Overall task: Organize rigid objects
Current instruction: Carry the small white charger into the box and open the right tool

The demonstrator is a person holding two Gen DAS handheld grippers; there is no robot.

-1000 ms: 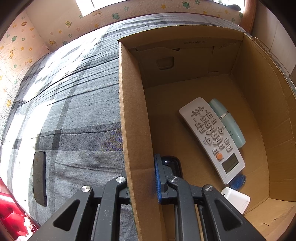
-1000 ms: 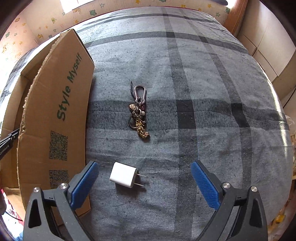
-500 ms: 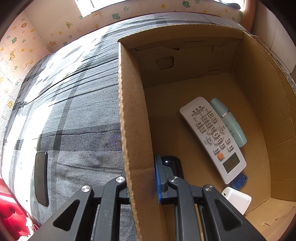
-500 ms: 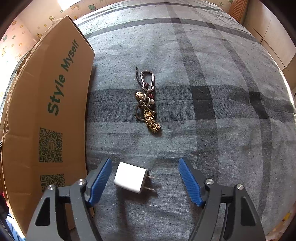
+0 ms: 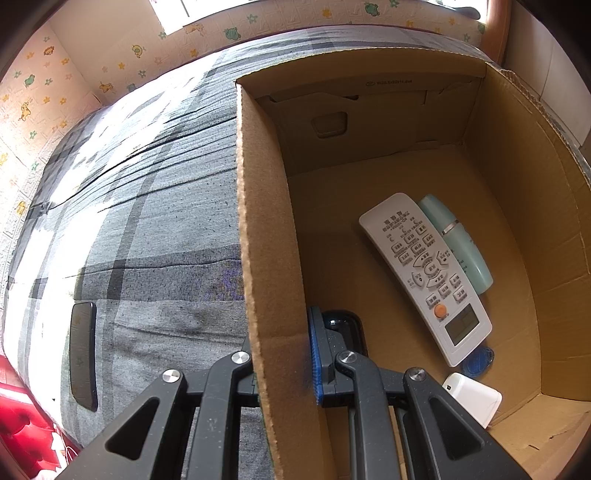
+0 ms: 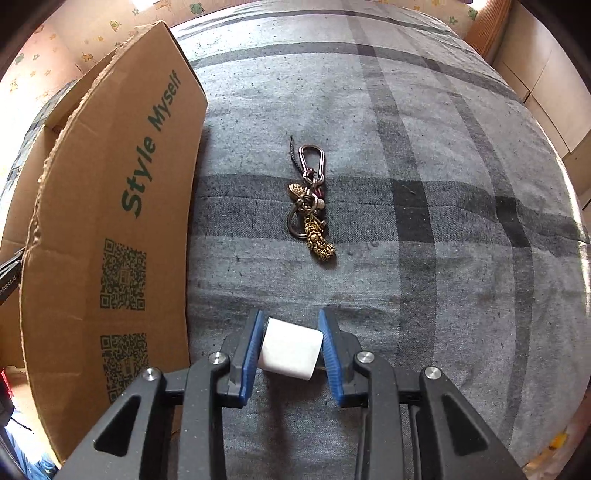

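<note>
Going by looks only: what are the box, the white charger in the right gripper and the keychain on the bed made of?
Box: corrugated cardboard, matte brown, with ragged fluted edges. Charger, clamped in the right gripper: probably smooth white plastic, with an even matte sheen. Keychain: likely metal, a dull grey carabiner and brassy gold charms that glint.

Daylight enters from the bright window (image 5: 173, 16) at the upper left, blowing out the grey checked bedspread (image 5: 110, 206) below it. Both fisheye views bow at the edges, with dark corners. Focus is sharp.
</note>
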